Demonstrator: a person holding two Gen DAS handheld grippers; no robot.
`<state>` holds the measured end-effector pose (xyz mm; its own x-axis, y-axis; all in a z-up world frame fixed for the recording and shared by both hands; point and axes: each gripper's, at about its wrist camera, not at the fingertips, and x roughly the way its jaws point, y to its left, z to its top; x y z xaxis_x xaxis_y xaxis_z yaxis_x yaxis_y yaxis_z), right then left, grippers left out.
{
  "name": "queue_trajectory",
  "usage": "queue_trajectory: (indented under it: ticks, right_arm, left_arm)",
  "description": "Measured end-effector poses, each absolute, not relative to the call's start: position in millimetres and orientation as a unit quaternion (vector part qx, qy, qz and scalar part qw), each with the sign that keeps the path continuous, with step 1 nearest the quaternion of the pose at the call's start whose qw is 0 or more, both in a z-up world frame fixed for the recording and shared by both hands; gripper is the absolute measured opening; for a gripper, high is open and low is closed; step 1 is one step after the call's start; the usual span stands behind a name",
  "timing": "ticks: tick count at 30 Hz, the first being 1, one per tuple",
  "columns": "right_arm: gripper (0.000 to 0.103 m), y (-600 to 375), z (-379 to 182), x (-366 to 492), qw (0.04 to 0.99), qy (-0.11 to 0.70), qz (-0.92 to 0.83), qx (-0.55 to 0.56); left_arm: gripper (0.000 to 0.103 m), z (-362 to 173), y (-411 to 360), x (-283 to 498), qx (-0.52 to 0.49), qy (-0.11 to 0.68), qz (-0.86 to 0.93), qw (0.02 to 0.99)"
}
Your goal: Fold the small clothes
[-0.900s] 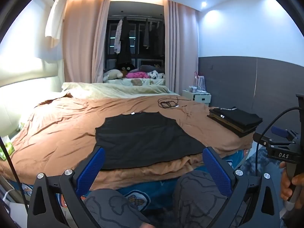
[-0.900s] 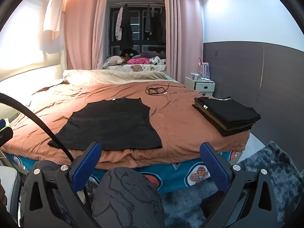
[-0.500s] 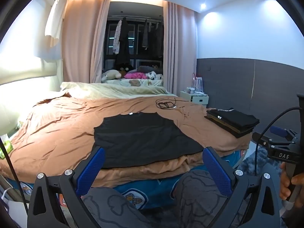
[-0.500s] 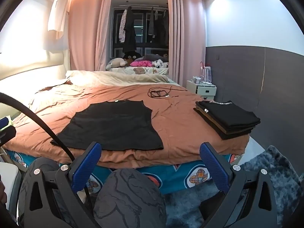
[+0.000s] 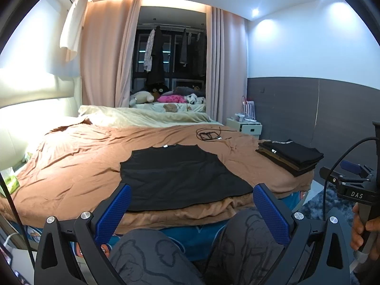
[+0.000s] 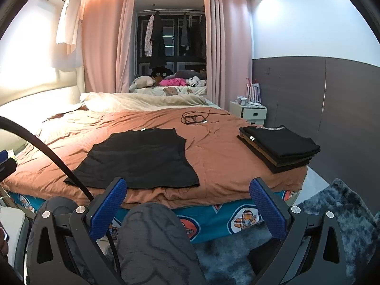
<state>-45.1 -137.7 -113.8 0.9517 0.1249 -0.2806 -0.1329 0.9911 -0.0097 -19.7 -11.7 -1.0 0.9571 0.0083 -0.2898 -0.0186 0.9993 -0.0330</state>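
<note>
A black sleeveless top (image 5: 178,175) lies spread flat on the brown bedspread (image 5: 71,166) near the bed's front edge; it also shows in the right wrist view (image 6: 140,161). My left gripper (image 5: 190,201) is open and empty, held short of the bed in front of the top's hem. My right gripper (image 6: 186,197) is open and empty, also short of the bed, in front of the top's right corner. A stack of folded dark clothes (image 5: 291,158) sits at the bed's right corner, also in the right wrist view (image 6: 279,148).
A coiled black cable (image 5: 209,134) lies further back on the bed. A white nightstand (image 6: 253,112) stands by the grey wall. The person's knees (image 5: 154,256) sit below the grippers. A dark shaggy rug (image 6: 332,209) covers the floor at right. Soft toys (image 5: 166,97) lie beyond.
Both grippers have tilted slightly, and the bed sits a little lower in the left view. Both stay open. The top and the stack have not moved.
</note>
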Motion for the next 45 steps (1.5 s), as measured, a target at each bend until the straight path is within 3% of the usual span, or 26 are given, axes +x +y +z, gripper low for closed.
queue_trajectory:
  ticks: [45]
  right_arm:
    - [0.103, -135.4, -120.0, -34.9, 0.988, 0.148, 0.052, -0.004]
  left_arm:
    - [0.103, 11.9, -2.6, -34.8, -0.013, 0.136, 0.035, 0.99]
